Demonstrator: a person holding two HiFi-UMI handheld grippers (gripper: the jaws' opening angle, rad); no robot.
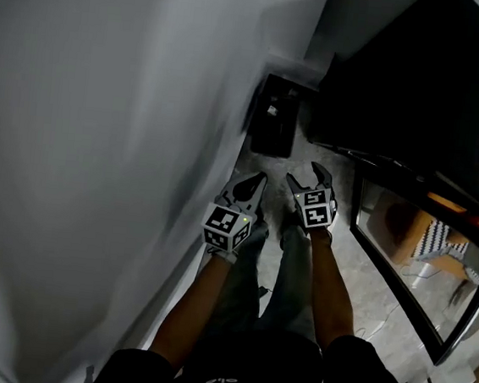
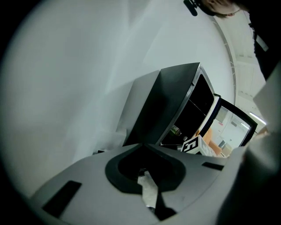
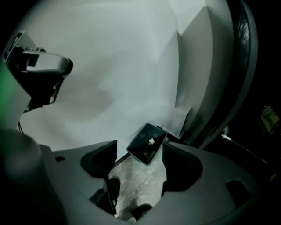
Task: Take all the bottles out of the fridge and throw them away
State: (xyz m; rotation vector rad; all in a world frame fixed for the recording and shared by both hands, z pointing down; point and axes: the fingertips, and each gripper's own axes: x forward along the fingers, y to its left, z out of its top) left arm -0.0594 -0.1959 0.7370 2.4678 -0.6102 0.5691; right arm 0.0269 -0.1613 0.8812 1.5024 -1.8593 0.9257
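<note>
The left gripper [image 1: 257, 181] is holding its jaws pressed together, empty. The right gripper [image 1: 307, 175] is holding its jaws spread, empty, pointing at the bin [image 1: 273, 126] ahead. A bottle [image 2: 175, 130] is sitting inside the open fridge [image 2: 175, 101], right of both grippers

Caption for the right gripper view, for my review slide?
Open, empty right gripper aimed at a dark bin on the floor beside the wall.

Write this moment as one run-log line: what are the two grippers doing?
left gripper: shut, empty | right gripper: open, empty | bin: on floor by wall | fridge: door open
</note>
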